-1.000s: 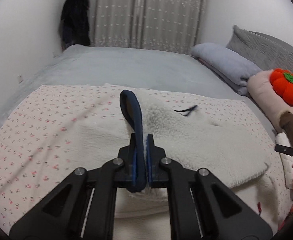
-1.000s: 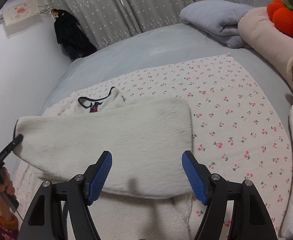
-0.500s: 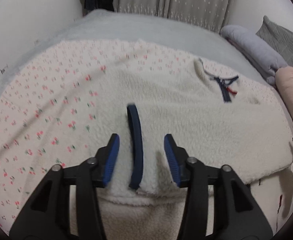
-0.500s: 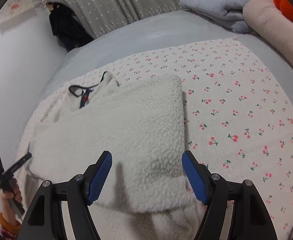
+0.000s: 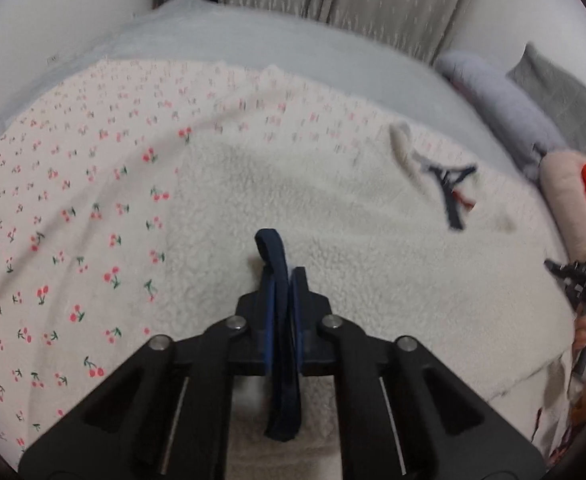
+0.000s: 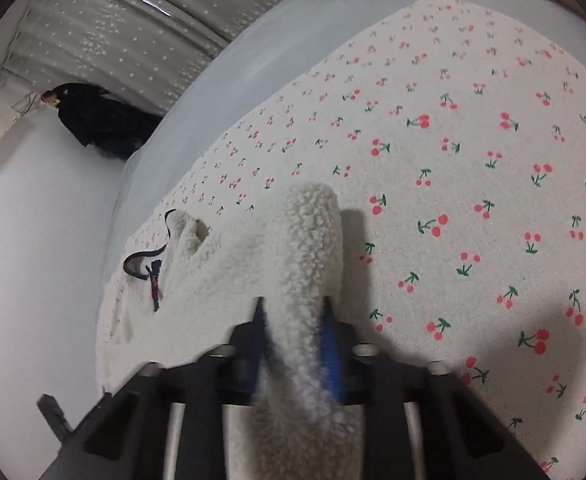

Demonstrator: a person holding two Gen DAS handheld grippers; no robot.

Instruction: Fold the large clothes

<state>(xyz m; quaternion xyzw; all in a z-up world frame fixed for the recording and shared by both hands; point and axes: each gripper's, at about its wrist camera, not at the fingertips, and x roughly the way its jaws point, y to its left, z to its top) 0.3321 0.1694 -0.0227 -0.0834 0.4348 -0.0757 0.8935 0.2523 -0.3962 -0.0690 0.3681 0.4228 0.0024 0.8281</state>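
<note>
— So where was the fleece garment (image 5: 333, 216)?

— Spread on the cherry-print sheet (image 6: 473, 152) covering the bed (image 5: 253, 44), its navy-trimmed neckline (image 5: 451, 184) toward the pillows (image 5: 505, 108).

— And the grippers?

— Left gripper (image 5: 282, 300) was clamped tight on the garment's navy edge band (image 5: 277, 264). Right gripper (image 6: 295, 320) was closing, a thick fold of fleece (image 6: 309, 240) between its blue pads and pressed by them.

Left gripper (image 5: 281, 300) clamped on navy trim; right gripper (image 6: 293, 320) closing on fleece fold, both angled down.
</note>
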